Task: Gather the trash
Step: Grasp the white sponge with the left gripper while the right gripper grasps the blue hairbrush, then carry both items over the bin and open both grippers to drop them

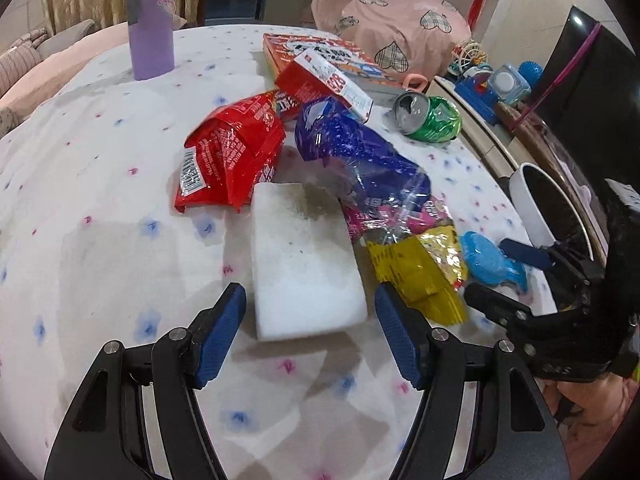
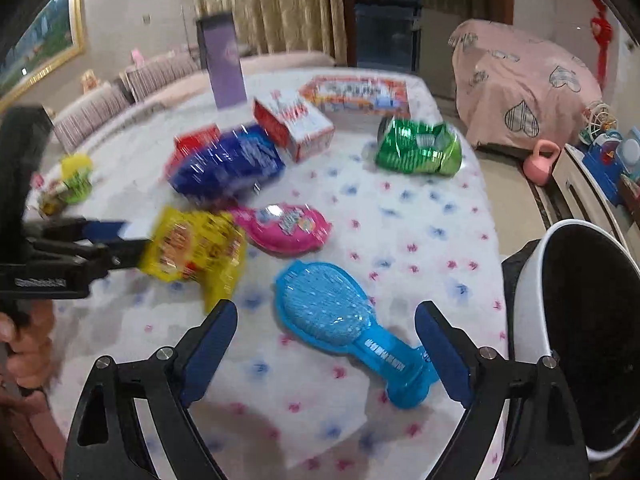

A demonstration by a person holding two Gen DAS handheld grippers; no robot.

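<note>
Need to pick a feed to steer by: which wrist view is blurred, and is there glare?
Left wrist: sharp, white sponge crisp between the open left gripper; glare on the blue wrapper. Right wrist: motion-smeared, yellow snack bag and green can streaked; blue hairbrush readable. Both bent by fisheye.
</note>
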